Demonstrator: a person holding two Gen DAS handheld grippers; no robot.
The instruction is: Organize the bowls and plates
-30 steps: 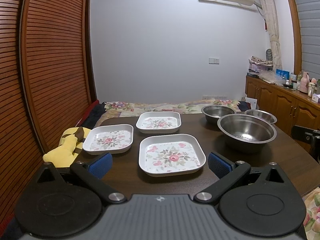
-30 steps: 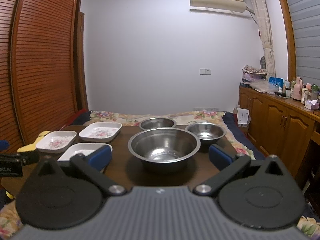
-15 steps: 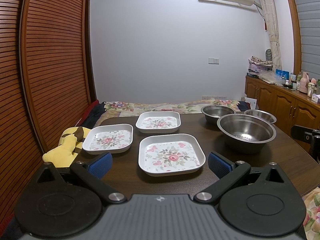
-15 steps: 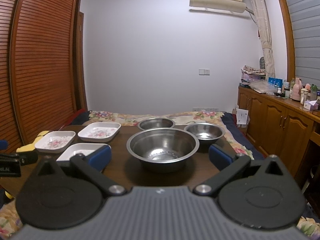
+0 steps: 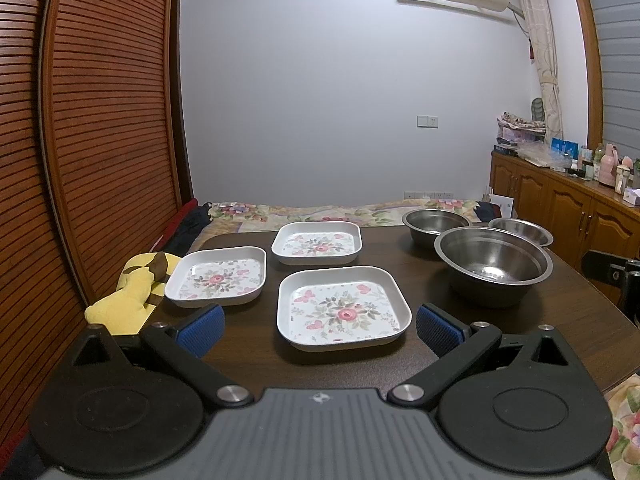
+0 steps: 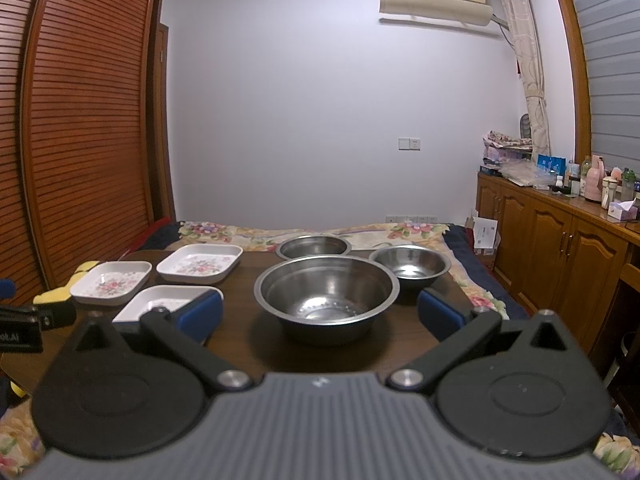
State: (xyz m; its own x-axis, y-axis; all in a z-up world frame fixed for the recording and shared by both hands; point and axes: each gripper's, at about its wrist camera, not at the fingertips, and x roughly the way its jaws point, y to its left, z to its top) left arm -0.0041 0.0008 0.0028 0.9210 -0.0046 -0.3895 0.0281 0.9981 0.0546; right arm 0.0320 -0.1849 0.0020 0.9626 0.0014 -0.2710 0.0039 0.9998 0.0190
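Observation:
Three white square floral plates lie on the dark wooden table [image 5: 400,248]: a near plate [image 5: 343,313], a left plate [image 5: 218,276] and a far plate [image 5: 317,242]. Three steel bowls stand to the right: a large bowl [image 6: 326,294], a far bowl [image 6: 313,247] and a right bowl [image 6: 409,266]. My left gripper [image 5: 319,330] hovers open just in front of the near plate. In front of the large bowl, my right gripper [image 6: 320,312] is open and holds nothing.
A yellow plush toy [image 5: 132,292] lies at the table's left edge. A bed with a floral cover [image 5: 320,212] runs behind the table. Wooden cabinets [image 6: 560,248] with bottles on top line the right wall, slatted wardrobe doors [image 5: 100,140] the left.
Both views shifted only slightly; the right gripper has edged a little to the right. Plates and bowls have not moved.

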